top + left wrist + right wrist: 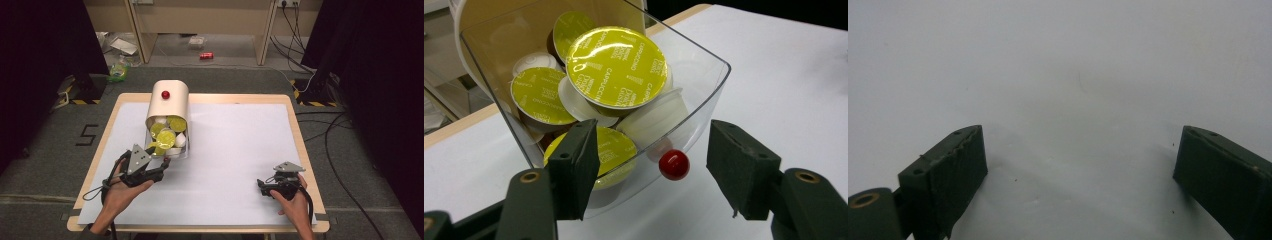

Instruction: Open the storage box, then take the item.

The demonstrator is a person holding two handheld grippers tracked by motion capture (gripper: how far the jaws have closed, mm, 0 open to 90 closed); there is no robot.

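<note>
At table's left-centre, clear pull-out drawer (704,95) of cappuccino capsules (616,67), red knob (674,164) directly ahead between left gripper (651,167) pads, jaws parted, untouching; right gripper (272,186) released, farther off

A clear plastic drawer (170,150) stands pulled out from a cream, round-topped dispenser (169,102) at about 11 o'clock on the table, its open end toward 6 o'clock. A red knob (674,164) sits on the drawer's front wall; a second red knob (165,94) sits on the dispenser's top. Inside lie coffee capsules (616,67) in a loose heap, white cups with yellow-green foil lids printed "cappuccino", most lids up, some tilted, one against the front wall.
</note>
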